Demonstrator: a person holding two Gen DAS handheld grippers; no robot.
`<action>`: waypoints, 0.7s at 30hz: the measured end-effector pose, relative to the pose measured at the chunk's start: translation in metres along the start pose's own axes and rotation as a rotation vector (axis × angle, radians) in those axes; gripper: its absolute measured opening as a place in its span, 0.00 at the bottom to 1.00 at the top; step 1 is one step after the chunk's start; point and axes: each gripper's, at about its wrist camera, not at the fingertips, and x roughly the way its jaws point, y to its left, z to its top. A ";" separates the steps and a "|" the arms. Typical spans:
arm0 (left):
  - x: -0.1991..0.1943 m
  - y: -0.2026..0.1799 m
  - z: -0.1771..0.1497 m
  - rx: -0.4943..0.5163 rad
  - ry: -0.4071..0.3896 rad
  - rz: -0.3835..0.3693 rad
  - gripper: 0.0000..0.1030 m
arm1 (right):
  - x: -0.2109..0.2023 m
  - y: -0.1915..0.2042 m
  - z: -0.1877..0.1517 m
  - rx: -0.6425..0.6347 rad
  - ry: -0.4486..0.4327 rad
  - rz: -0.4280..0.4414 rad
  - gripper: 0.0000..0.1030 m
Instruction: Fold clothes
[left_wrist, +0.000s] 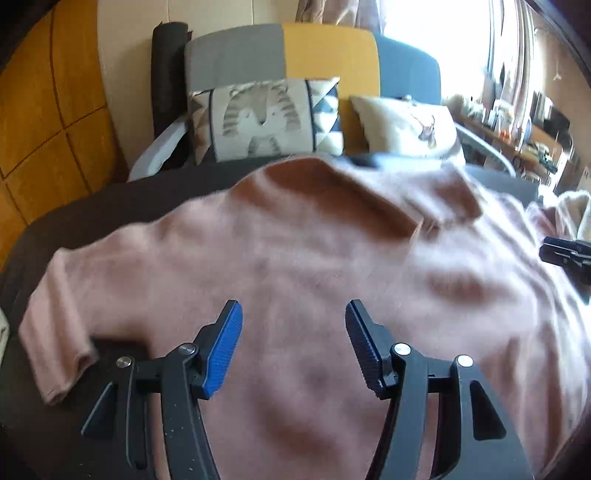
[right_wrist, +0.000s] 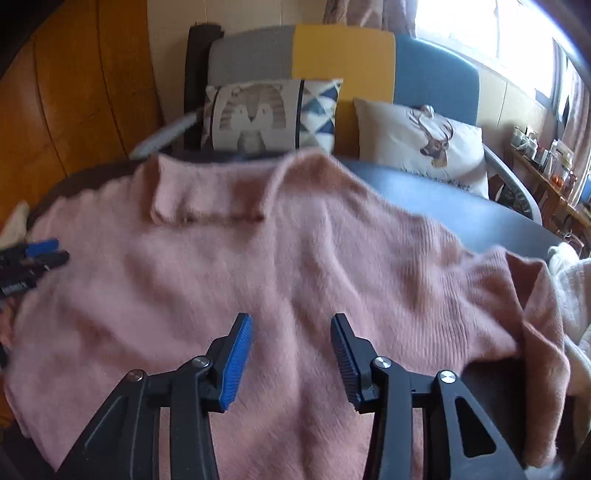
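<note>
A fuzzy pink sweater (left_wrist: 295, 251) lies spread across a dark round table (left_wrist: 122, 199), collar away from me. In the left wrist view its left sleeve (left_wrist: 59, 332) lies flat near the table edge. My left gripper (left_wrist: 293, 314) hovers open over the sweater's lower body, nothing between its blue pads. In the right wrist view the same sweater (right_wrist: 258, 266) shows its turtleneck collar (right_wrist: 210, 192) and its right sleeve (right_wrist: 532, 332) folded back. My right gripper (right_wrist: 291, 325) is open above the body, empty. Each gripper's tip shows at the edge of the other's view.
A sofa with grey, yellow and blue panels (right_wrist: 343, 59) stands behind the table, holding an animal-print cushion (right_wrist: 266, 114) and a deer cushion (right_wrist: 424, 144). Cream fabric (right_wrist: 569, 295) lies at the right. A wooden cabinet (left_wrist: 48, 110) is at the left, cluttered shelves (left_wrist: 524, 129) at the right.
</note>
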 end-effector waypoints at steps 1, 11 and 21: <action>0.009 -0.006 0.002 0.014 0.009 0.007 0.60 | -0.001 0.001 0.008 0.020 -0.017 0.022 0.44; 0.023 -0.010 0.005 0.007 -0.001 0.011 0.69 | 0.093 -0.010 0.077 0.185 0.184 0.065 0.38; 0.028 -0.004 0.000 -0.024 -0.027 -0.010 0.72 | 0.092 -0.041 0.182 0.464 -0.083 0.211 0.22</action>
